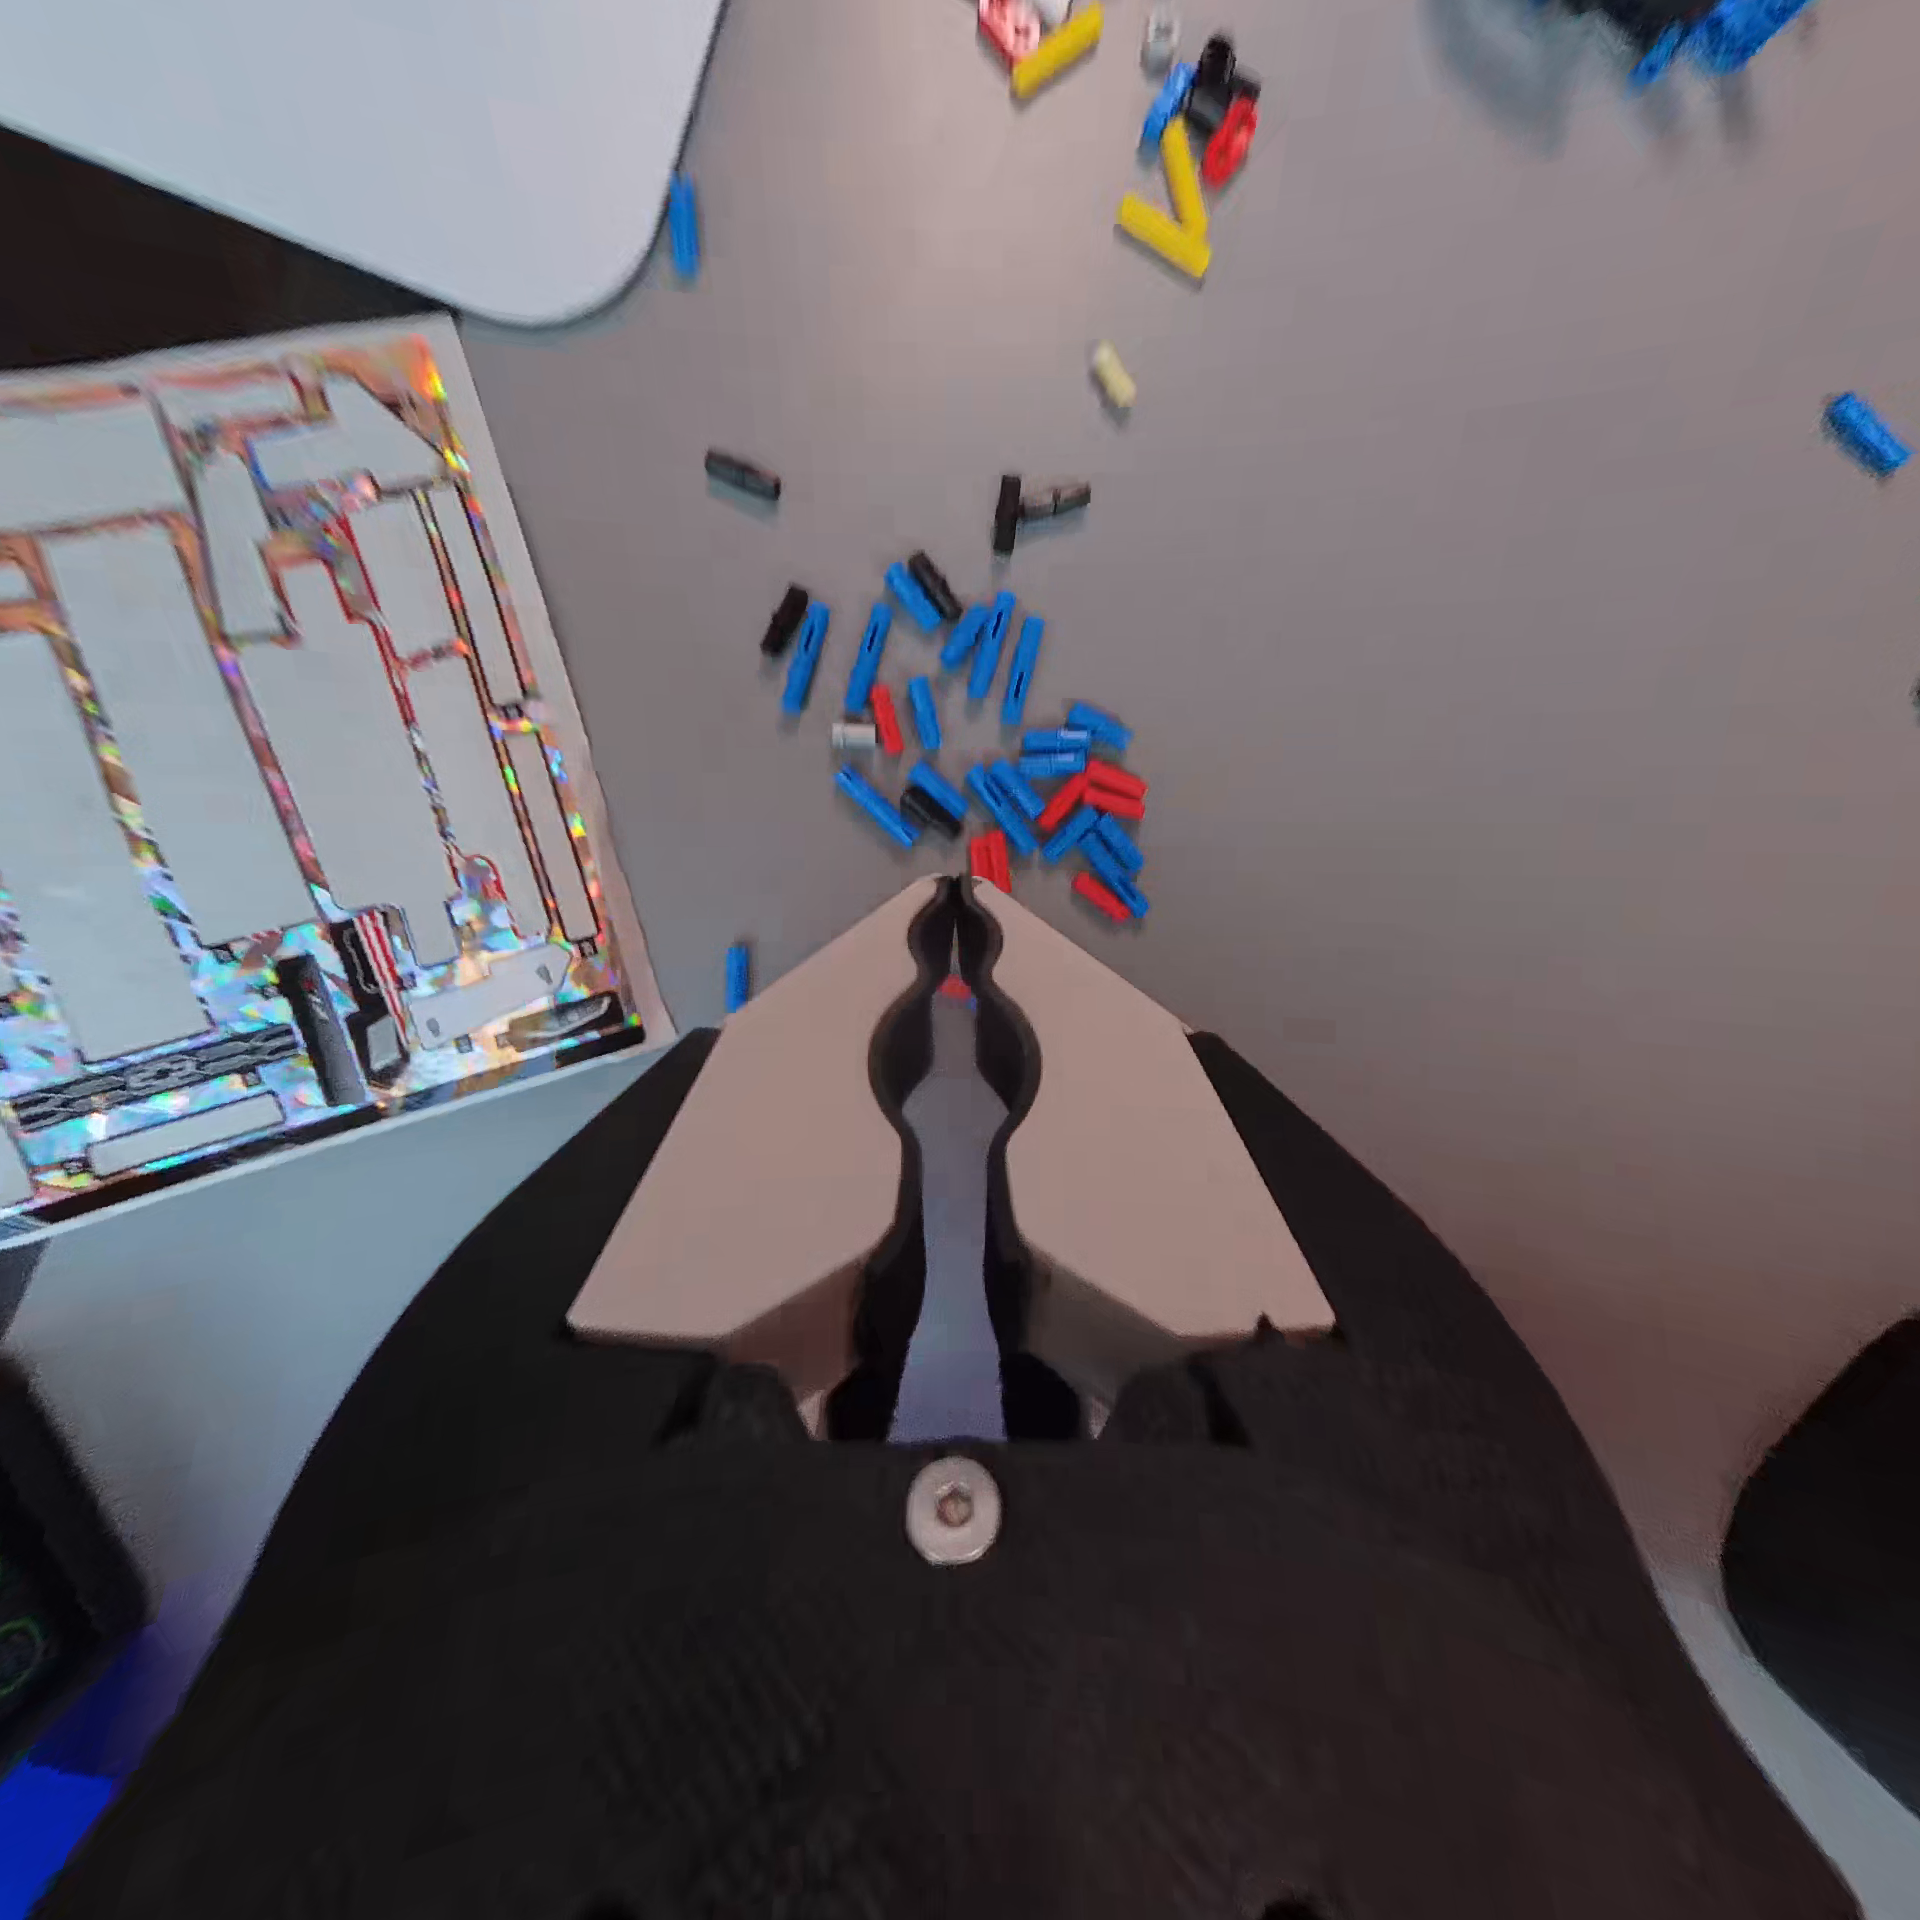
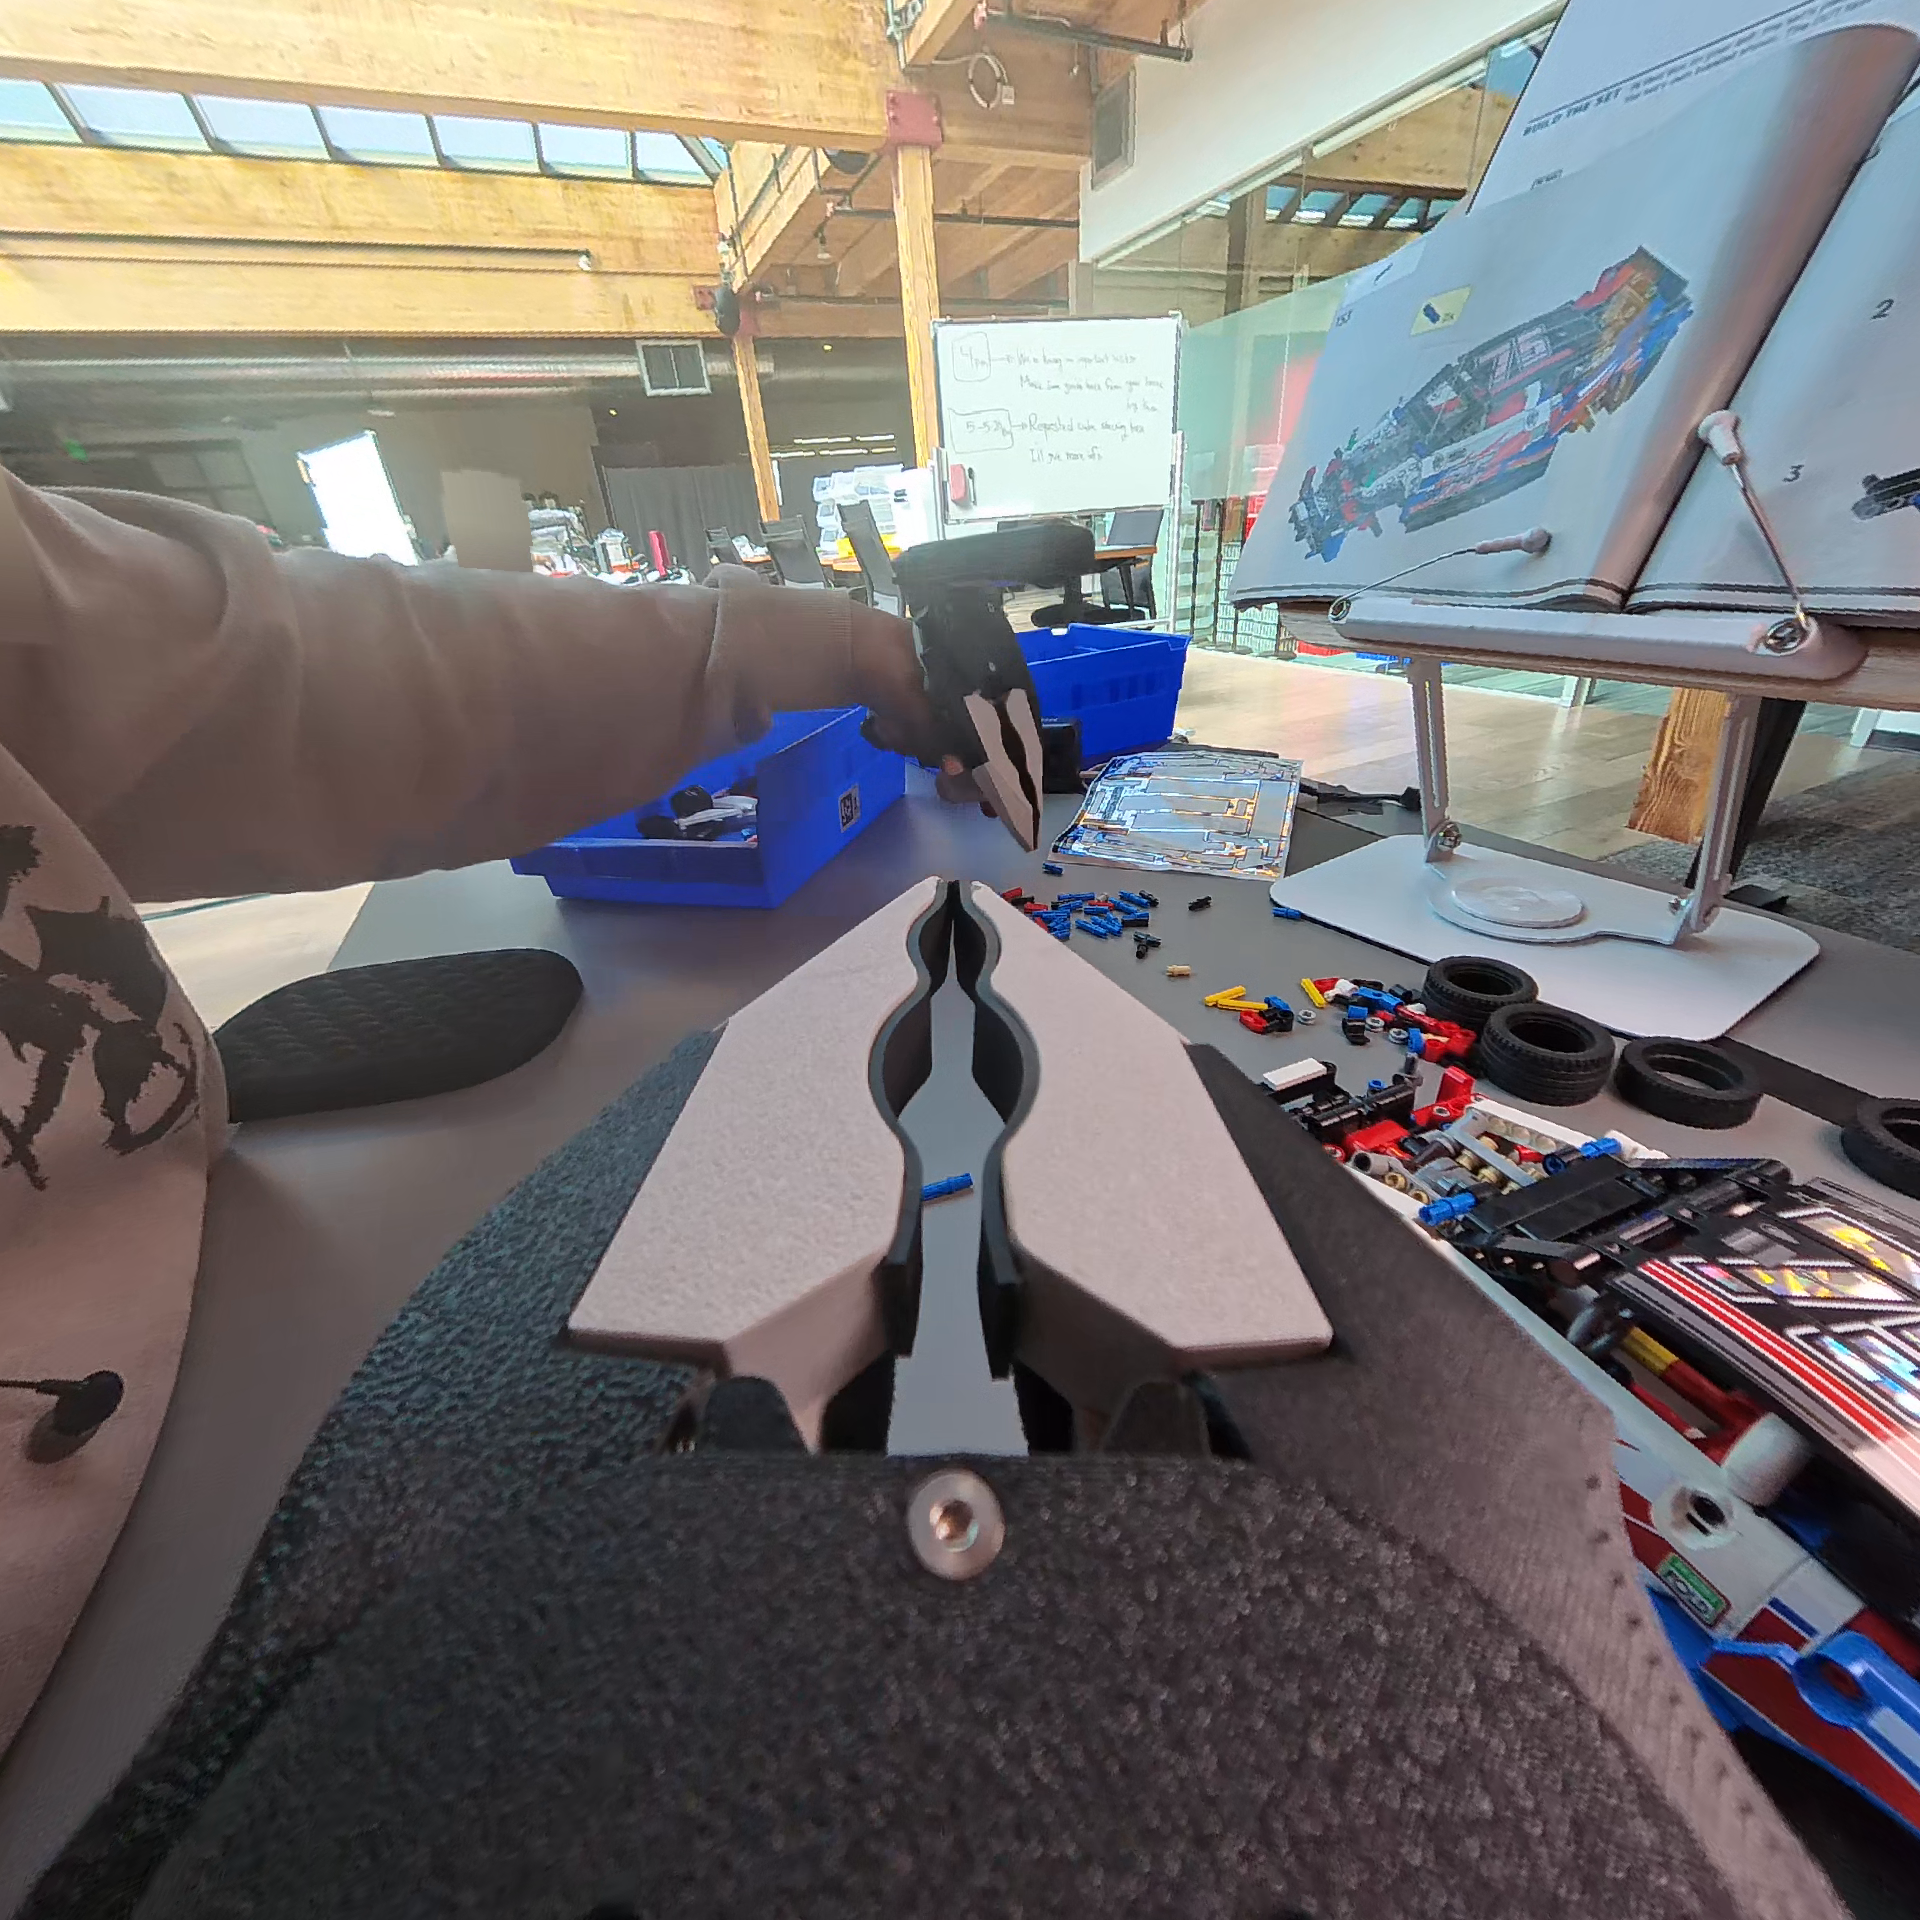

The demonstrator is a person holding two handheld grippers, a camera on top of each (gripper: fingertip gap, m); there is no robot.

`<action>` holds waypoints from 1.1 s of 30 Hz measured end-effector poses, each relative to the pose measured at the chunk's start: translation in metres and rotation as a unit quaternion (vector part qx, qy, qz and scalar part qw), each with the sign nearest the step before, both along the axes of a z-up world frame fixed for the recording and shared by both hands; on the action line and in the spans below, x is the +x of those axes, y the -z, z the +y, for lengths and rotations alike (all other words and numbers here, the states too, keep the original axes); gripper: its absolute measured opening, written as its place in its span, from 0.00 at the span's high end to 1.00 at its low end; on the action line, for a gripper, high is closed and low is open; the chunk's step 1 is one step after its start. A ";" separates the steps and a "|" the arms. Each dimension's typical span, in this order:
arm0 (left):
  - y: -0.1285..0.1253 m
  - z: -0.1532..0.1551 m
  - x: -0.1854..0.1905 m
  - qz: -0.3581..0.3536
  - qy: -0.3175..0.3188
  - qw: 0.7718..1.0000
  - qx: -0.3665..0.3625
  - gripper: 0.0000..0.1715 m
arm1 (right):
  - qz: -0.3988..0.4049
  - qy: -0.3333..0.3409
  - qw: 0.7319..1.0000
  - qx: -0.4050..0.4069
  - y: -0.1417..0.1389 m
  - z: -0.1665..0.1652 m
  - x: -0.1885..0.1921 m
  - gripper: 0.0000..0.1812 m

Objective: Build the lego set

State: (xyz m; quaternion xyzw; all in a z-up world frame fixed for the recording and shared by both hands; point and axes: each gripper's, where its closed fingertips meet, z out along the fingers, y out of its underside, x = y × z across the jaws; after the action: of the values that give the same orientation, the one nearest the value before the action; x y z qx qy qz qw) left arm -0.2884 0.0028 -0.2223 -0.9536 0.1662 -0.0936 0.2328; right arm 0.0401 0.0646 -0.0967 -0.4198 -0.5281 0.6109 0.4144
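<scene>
My left gripper (image 1: pixel 956 883) is shut and empty, hovering just above a pile of small blue, red and black pins (image 1: pixel 977 748) on the grey table. The right wrist view shows it farther off (image 2: pixel 1029 826), held over the same pile (image 2: pixel 1091 914). My right gripper (image 2: pixel 956 888) is shut and empty, low over the table. A single blue pin (image 2: pixel 945 1187) lies on the table below its fingers. The part-built race car (image 2: pixel 1662 1299) in red, white, blue and black lies at the right.
A foil sticker sheet (image 1: pixel 291 748) lies left of the pile. Yellow, red and black parts (image 1: pixel 1184 145) lie farther off. Black tyres (image 2: pixel 1538 1049), a white book stand (image 2: pixel 1538 914) with the instruction book (image 2: pixel 1507 416), two blue bins (image 2: pixel 790 821) and a black pad (image 2: pixel 395 1023) stand around. Left tips to right tips: about 35 cm. The part-built race car (image 2: pixel 1662 1299) is about 15 cm from my right fingertips and 40 cm from my left.
</scene>
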 end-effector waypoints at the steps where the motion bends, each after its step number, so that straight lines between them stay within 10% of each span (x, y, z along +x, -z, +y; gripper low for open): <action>1: -0.011 0.006 0.004 0.014 -0.004 0.999 0.037 1.00 | 0.001 0.001 1.000 0.001 0.000 0.001 0.001 1.00; 8: -0.068 0.022 0.107 0.036 -0.012 0.968 0.249 0.96 | -0.003 -0.002 1.000 -0.002 0.003 -0.002 -0.001 1.00; 16: -0.013 -0.027 0.262 -0.071 0.079 0.976 0.191 0.81 | -0.016 -0.004 1.000 -0.001 0.011 -0.007 -0.006 1.00; 23: 0.035 -0.047 0.278 0.004 0.079 0.987 0.139 0.72 | -0.030 -0.011 0.999 0.000 0.019 -0.014 -0.011 1.00; 33: 0.037 -0.044 0.302 -0.011 0.182 0.970 0.159 0.84 | -0.051 -0.031 0.998 -0.006 0.031 -0.028 -0.017 1.00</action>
State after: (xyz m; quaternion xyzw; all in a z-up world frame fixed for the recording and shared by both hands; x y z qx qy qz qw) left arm 0.0136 -0.0408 -0.2588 -0.8569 0.3477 -0.1172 0.3621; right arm 0.0226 0.0371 -0.1280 -0.4366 -0.5578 0.6040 0.3652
